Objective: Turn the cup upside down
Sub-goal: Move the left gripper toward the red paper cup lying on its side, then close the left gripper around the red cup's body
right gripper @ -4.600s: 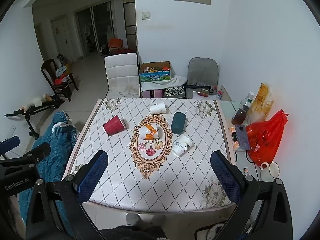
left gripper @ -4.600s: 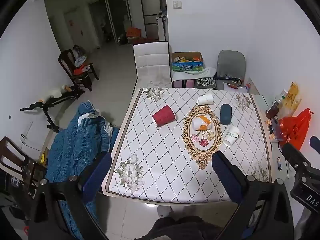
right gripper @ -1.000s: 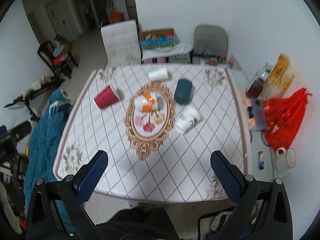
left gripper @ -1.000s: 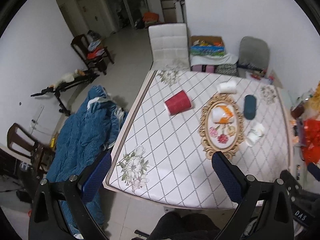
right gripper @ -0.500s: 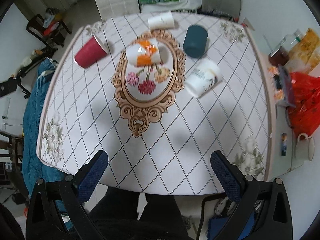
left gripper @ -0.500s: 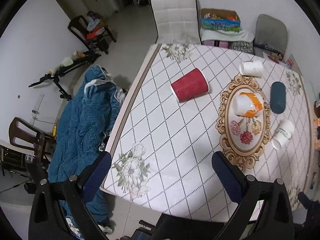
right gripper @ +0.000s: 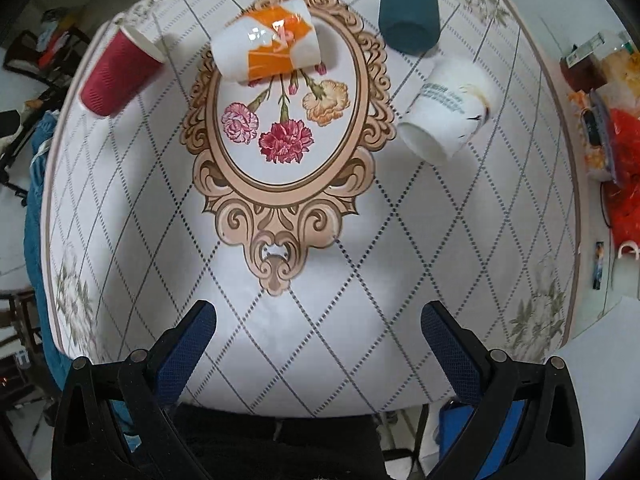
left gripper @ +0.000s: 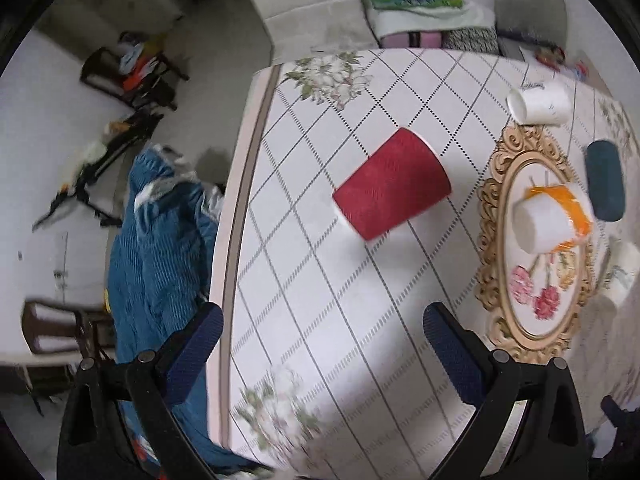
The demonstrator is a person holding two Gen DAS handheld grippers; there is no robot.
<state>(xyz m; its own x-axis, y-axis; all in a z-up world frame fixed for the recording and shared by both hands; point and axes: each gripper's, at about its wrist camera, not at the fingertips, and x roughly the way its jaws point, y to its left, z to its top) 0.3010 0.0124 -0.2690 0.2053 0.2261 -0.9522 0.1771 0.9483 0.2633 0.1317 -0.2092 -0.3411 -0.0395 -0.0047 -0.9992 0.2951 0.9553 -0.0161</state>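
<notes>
Left gripper: the left gripper (left gripper: 320, 344) sits at the bottom of the left wrist view, blue pads spread wide, nothing between them, above the near left part of the table (left gripper: 304, 288).
Right gripper: the right gripper (right gripper: 318, 340) sits at the bottom of the right wrist view, also spread wide and empty, over the near table edge.
Tablecloth: white with a diamond grid; a gold oval flower medallion (right gripper: 280, 184) fills the middle of the right wrist view.
Red cup: the red cup (left gripper: 392, 184) lies on its side at the centre of the left wrist view, with bare cloth between it and the left pads; in the right wrist view it is at upper left (right gripper: 118, 70).
Orange-and-white cup: the orange-and-white cup (right gripper: 266, 46) lies on its side on the far end of the medallion.
Printed white cup: the printed white cup (right gripper: 448, 112) lies tipped over just right of the medallion, base toward the camera.
Teal cup: the teal cup (right gripper: 408, 12) lies beyond the printed one, upper right of centre.
Plain white cup: the plain white cup (left gripper: 540, 102) lies on its side at the far edge.
Surroundings: blue bedding (left gripper: 160, 248) is heaped on the floor left of the table, a white chair (left gripper: 308, 4) stands at the far end, and a red bag (right gripper: 624, 168) sits at the right edge.
</notes>
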